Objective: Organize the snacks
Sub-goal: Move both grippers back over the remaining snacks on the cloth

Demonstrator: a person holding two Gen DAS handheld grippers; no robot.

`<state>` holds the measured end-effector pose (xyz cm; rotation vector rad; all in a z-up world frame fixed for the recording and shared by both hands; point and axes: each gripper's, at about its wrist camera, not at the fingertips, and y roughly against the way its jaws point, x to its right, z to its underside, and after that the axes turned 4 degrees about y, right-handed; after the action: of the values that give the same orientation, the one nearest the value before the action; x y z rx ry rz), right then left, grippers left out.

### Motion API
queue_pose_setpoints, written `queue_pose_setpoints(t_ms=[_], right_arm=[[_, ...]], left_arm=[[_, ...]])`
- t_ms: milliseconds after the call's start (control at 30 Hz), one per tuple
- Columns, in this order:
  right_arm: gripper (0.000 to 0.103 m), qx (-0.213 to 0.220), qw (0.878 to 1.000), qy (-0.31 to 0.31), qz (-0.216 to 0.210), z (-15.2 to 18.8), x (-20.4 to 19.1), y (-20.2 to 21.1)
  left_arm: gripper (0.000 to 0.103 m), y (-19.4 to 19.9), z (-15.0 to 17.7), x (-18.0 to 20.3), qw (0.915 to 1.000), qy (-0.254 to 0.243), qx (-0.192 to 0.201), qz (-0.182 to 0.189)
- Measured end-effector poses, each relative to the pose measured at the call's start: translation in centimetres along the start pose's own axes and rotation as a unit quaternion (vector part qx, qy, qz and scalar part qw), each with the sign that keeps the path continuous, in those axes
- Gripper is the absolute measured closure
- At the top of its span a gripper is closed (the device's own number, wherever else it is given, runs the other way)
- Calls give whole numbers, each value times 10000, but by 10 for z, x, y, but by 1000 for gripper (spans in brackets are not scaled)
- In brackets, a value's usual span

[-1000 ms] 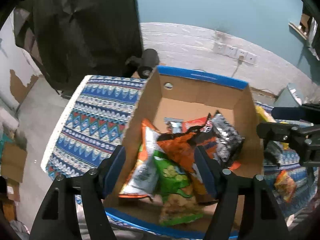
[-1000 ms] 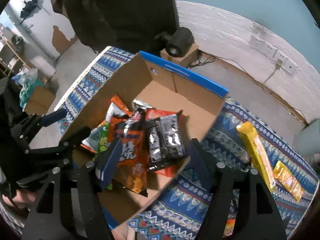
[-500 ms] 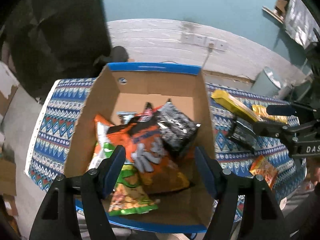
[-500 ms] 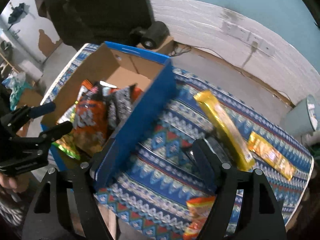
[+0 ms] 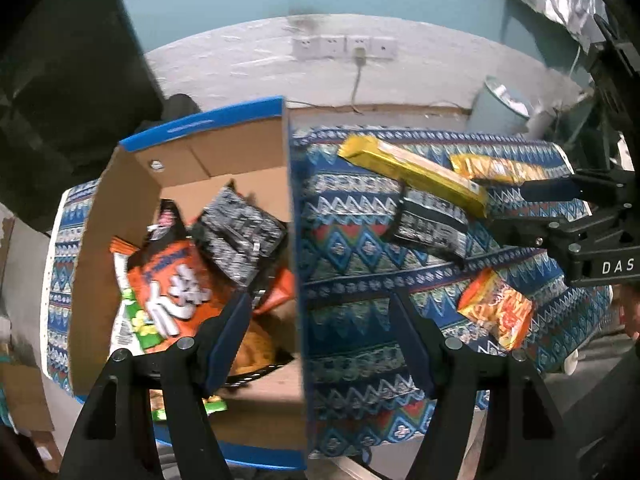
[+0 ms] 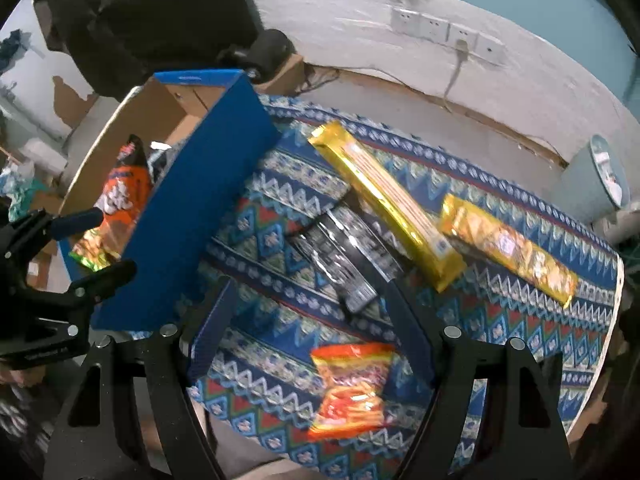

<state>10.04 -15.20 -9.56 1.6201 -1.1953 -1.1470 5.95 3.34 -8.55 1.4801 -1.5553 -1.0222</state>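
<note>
The right gripper (image 6: 308, 320) hangs wide apart and empty above the patterned tablecloth (image 6: 280, 200). A black-and-white snack pack (image 6: 344, 256) lies just beyond its fingers, an orange chip bag (image 6: 348, 388) at lower centre between them. The left gripper (image 5: 320, 332), also spread wide and empty, straddles the right wall of the cardboard box (image 5: 294, 240), filled with snacks at frame left.

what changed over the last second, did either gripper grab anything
Both grippers swung right, away from the cardboard box and out over the patterned cloth. The right gripper now hovers open above the black packet; the left gripper is open too. Nothing was grabbed or released; the snacks stayed put.
</note>
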Motion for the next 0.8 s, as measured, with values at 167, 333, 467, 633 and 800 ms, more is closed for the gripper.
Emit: queue_pose_setpoints(t_ms=[167, 333, 467, 633, 800], right_arm=[[25, -110, 9999, -59, 24, 17, 15, -5], [25, -294, 9995, -62, 41, 32, 26, -13], [25, -514, 9987, -45, 3, 46, 30, -24], [25, -833, 9965, -50, -54, 64, 34, -45], [25, -1143, 9934, -6, -74, 79, 33, -68]], left_arm=[[30, -10, 0, 19, 9999, -91, -126, -8], [30, -22, 3, 41, 9987, -436, -208, -143], [30, -34, 8, 54, 9968, -689, -335, -245], [30, -47, 18, 67, 9937, -941, -512, -332], [30, -57, 24, 77, 9911, -1123, -614, -376]])
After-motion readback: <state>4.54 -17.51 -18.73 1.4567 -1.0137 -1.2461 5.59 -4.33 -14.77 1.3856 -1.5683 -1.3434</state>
